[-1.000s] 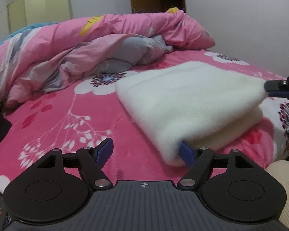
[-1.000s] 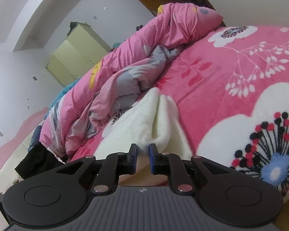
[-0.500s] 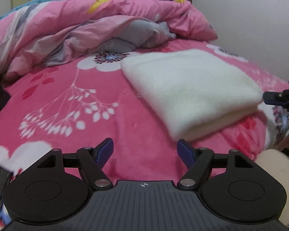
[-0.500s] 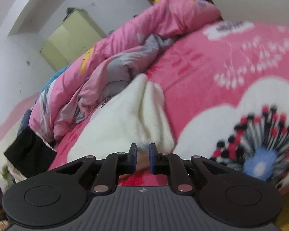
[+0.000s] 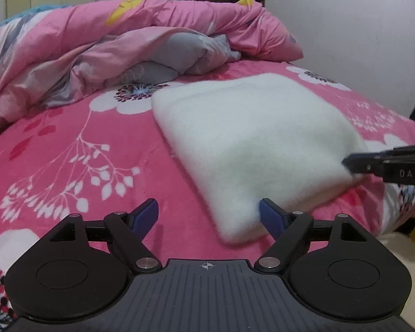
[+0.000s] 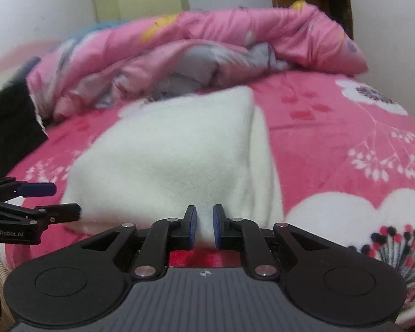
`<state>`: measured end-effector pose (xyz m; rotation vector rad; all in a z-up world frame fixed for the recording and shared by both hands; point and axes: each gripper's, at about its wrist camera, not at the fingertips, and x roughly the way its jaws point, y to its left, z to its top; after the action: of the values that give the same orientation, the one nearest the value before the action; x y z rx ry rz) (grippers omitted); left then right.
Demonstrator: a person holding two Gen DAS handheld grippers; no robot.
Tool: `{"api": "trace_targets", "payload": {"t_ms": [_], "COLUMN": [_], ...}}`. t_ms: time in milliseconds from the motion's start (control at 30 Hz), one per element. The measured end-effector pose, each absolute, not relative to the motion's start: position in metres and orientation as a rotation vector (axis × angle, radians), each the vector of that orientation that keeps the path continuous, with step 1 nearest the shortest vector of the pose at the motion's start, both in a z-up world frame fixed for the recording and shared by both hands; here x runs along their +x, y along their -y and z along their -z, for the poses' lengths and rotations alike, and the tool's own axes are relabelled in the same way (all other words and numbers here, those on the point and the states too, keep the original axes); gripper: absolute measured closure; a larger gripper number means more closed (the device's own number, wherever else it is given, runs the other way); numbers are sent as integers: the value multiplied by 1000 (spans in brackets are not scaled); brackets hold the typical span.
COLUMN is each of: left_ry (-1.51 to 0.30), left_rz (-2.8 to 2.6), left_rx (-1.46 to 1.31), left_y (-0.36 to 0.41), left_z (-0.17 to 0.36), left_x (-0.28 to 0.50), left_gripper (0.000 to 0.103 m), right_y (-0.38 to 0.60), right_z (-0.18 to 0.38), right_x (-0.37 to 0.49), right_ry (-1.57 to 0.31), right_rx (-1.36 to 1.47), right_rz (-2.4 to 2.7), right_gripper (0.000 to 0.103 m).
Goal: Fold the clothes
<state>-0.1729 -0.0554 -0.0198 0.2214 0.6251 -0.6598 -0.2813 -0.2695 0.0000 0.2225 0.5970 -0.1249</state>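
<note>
On the pink bedspread [image 5: 77, 149], right gripper [image 6: 204, 227] is pinching the folded white garment's [image 5: 251, 138] near edge to steady it, left gripper [image 5: 207, 215] opening, gripping nothing.

Bare bedspread [image 5: 77, 149] left of folded cloth [image 5: 251, 138]; quilt heap [image 5: 124, 47] blocks behind.

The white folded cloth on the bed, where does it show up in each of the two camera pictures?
Left wrist view: the white cloth lies right of centre, its near corner at the left gripper, whose jaws are opening.
Right wrist view: it fills the centre, its near edge pinched in the right gripper.
Shared landmark: the crumpled pink quilt behind it.
</note>
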Motion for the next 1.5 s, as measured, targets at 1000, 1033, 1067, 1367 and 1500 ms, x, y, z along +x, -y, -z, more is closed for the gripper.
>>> {"api": "trace_targets", "payload": {"t_ms": [1000, 1033, 1067, 1367, 1500], "left_ry": [-518, -536, -557, -586, -591], "left_rz": [686, 681, 677, 671, 671], "left_rx": [162, 163, 165, 178, 176], "left_y": [124, 128, 131, 137, 137], "left_z": [-23, -22, -17, -3, -4], "left_x": [-122, -117, -113, -107, -106], "left_gripper": [84, 84, 84, 83, 83], "right_y": [273, 273, 274, 284, 294], "right_z": [-45, -50, -53, -49, -64], "right_x": [-215, -213, -211, -173, -152], "right_ry": [-492, -469, -450, -559, -458], "right_rx": [72, 69, 67, 34, 26], "right_rz": [128, 135, 143, 109, 122], "right_gripper": [90, 90, 90, 90, 90]}}
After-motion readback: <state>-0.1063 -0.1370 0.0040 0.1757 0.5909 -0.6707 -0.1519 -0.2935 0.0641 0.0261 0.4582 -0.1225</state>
